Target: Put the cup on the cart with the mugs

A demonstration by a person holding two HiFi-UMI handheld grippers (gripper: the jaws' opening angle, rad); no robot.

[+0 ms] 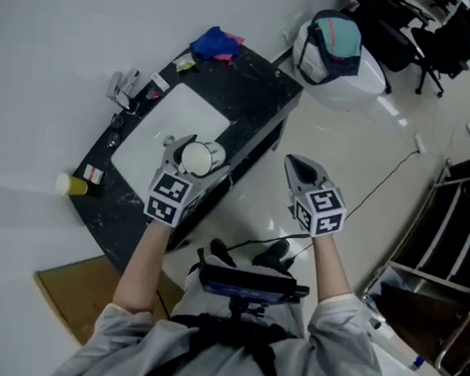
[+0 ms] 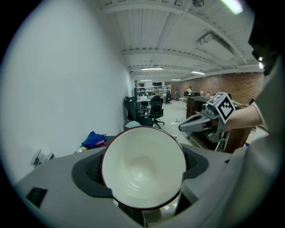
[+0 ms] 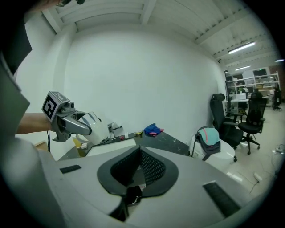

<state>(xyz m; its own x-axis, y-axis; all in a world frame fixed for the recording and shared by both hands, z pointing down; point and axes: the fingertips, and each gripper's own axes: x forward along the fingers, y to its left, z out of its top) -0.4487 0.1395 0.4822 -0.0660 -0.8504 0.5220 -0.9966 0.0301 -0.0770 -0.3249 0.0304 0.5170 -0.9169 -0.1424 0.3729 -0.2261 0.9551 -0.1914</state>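
Observation:
A white cup (image 2: 143, 167) with a dark red rim fills the left gripper view, its mouth facing the camera, wedged between the two jaws. In the head view my left gripper (image 1: 189, 165) is shut on this cup (image 1: 196, 158), holding it above the front edge of a black counter (image 1: 255, 84). My right gripper (image 1: 298, 169) hangs to the right of it over the floor, with its jaws together and nothing between them. The right gripper view shows the closed pads (image 3: 149, 167) and the left gripper carrying the cup (image 3: 91, 122) at its left.
The counter holds a white inset panel (image 1: 169, 137), a yellow cup (image 1: 71, 184), a blue cloth (image 1: 215, 44) and small items by the wall. A white bin with a bag (image 1: 335, 47) stands beyond it. A metal-framed cart (image 1: 452, 241) is at the right. Office chairs (image 1: 438, 37) stand further off.

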